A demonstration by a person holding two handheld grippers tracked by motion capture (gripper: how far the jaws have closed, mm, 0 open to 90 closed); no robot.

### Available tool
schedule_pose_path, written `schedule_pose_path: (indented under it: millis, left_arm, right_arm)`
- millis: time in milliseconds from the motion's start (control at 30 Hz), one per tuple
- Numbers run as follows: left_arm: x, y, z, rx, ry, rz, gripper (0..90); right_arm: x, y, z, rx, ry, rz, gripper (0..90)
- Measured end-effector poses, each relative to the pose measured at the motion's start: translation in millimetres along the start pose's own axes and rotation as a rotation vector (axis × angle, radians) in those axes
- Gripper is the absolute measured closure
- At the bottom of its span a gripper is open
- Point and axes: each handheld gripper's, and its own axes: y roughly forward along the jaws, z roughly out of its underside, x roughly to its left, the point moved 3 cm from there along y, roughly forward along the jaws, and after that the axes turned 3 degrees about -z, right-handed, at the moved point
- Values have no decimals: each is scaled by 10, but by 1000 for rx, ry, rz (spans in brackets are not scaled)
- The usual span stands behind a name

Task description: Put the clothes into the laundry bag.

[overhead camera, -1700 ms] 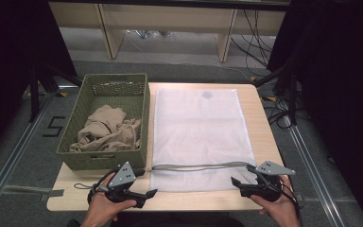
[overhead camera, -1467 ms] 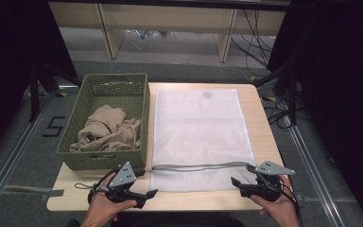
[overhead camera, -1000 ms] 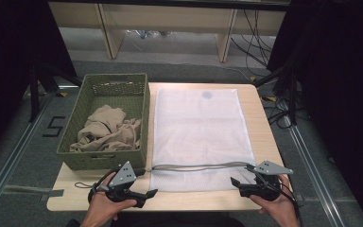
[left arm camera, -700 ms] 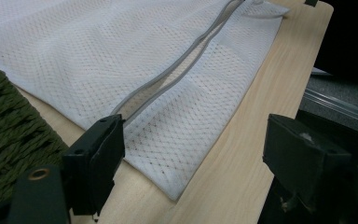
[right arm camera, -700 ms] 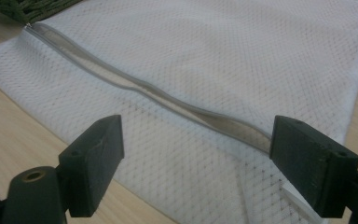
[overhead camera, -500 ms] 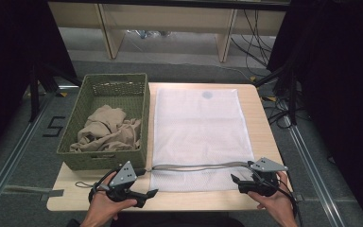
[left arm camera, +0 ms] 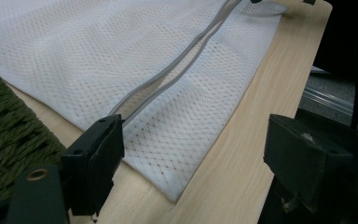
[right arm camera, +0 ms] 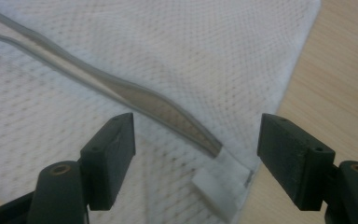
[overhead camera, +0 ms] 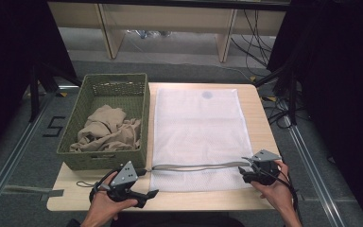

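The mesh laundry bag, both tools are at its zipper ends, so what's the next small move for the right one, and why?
Probably ease the right tool down and close it on the zipper end. Its jaws have just been closing a little but stand apart, with the white tab and grey zipper of the mesh bag between them, not yet pinched. The left tool is open by the zipper's other end.

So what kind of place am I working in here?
Probably a lab or recording setup, not a home: a small wooden table between black curtains, loose cables on the floor, and laundry props, a mesh bag and a green basket.
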Motion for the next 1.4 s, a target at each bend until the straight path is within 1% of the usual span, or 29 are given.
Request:
schedule_pose_path:
  millis: [67,100,133,167,200,267,300,333,433,467,533,600,633,700,733,867,900,933,967,1000,1033,1133,1167,1233,1267,1300,1333,1367,1400]
  left_arm:
    - [-6,10,-1,-14,-13,9,200]
    - [-10,13,-3,-20,-16,14,200]
    - [-11,19,-3,-30,-20,17,200]
    - [-11,19,-3,-30,-20,17,200]
    - [-4,4,-5,-14,-8,11,200]
    - [-8,16,-3,-26,-17,15,200]
    - [-7,15,-2,-25,-15,16,200]
    - [-2,4,-3,-11,-7,12,200]
    - [-6,13,-3,-21,-16,15,200]
    - [-2,8,-3,-14,-12,14,200]
    - [-4,8,-4,-13,-19,18,200]
    - [-8,13,-4,-19,-24,12,200]
    - [2,7,0,-7,-13,13,200]
    - [0,6,-2,-6,-22,8,200]
    - [11,3,0,0,-12,3,200]
    - [13,5,1,-6,-13,0,200]
    - [11,15,0,-17,-20,11,200]
    - [11,15,0,-17,-20,11,200]
    - [10,15,1,-17,-21,11,200]
    - [11,11,1,-13,-21,14,201]
    - [13,7,0,-9,-19,17,201]
    - [16,6,-2,-15,-14,16,201]
    - [17,1,-3,-11,-16,16,204]
    - [22,-7,-6,-8,-15,7,207]
    - [23,-5,-5,-10,-19,14,207]
    - [23,-4,-5,-11,-19,11,207]
    - [23,-4,-5,-11,-19,13,207]
    - [23,-4,-6,-12,-19,14,207]
    - [23,-4,-7,-11,-18,15,207]
  right_arm:
    - [-35,47,-15,24,-32,13,321]
    - [-55,80,-22,26,-61,26,332]
    - [-55,101,-27,41,-54,31,336]
    - [-66,128,-46,55,-69,32,342]
    - [-88,157,-58,49,-109,39,347]
    - [-67,187,-70,70,-87,43,348]
    - [-83,210,-90,72,-127,46,354]
    - [-64,231,-94,84,-130,51,362]
    - [-29,269,-123,107,-174,47,362]
    - [-9,272,-128,118,-181,40,362]
    - [15,286,-145,124,-218,54,359]
    - [18,296,-150,122,-225,61,359]
    - [21,321,-172,137,-217,66,359]
    - [21,353,-204,119,-214,71,370]
    - [30,371,-223,118,-211,69,375]
    - [117,466,-322,111,-248,40,456]
    - [153,489,-348,117,-251,19,471]
    - [153,489,-348,117,-251,19,471]
    - [180,509,-381,113,-268,11,481]
    - [254,550,-455,96,-298,-16,531]
    - [276,567,-480,88,-301,-32,544]
    - [375,645,-544,85,-290,-70,556]
    - [380,668,-578,70,-319,-77,545]
    - [429,691,-606,70,-286,-107,575]
    - [447,709,-629,70,-290,-114,599]
    - [447,725,-651,61,-313,-130,628]
    - [472,726,-661,61,-287,-135,655]
    - [483,726,-675,56,-284,-144,679]
    - [479,728,-691,43,-289,-137,705]
